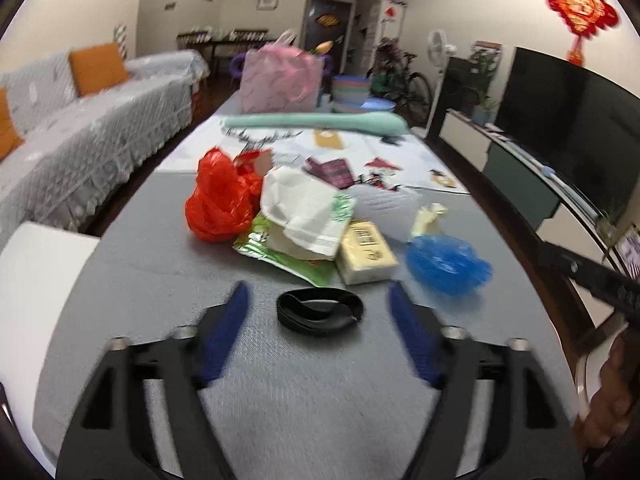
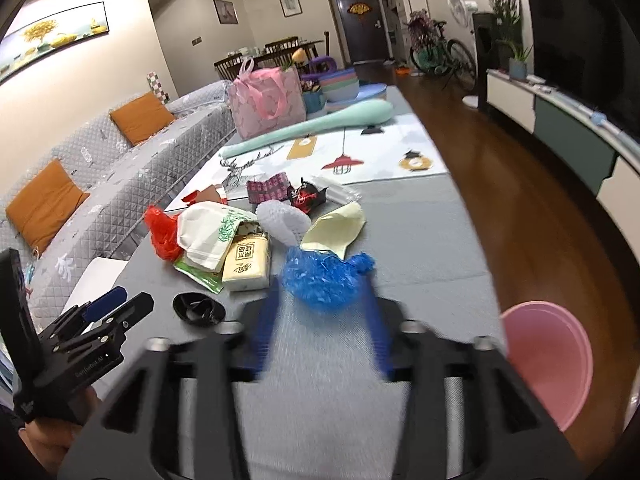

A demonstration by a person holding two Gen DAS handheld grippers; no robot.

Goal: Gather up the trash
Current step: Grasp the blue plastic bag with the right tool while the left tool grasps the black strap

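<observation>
Trash heaped mid-mat (image 1: 160, 280) — both grippers wide open, holding nothing
Pink bin (image 2: 548, 360) right of mat; red bag (image 1: 220, 200), tissue pack (image 1: 366, 254), blue bag (image 2: 320, 280) between right gripper (image 2: 324, 308) tips; black lid (image 1: 320, 311) just ahead of left gripper (image 1: 320, 300)
</observation>
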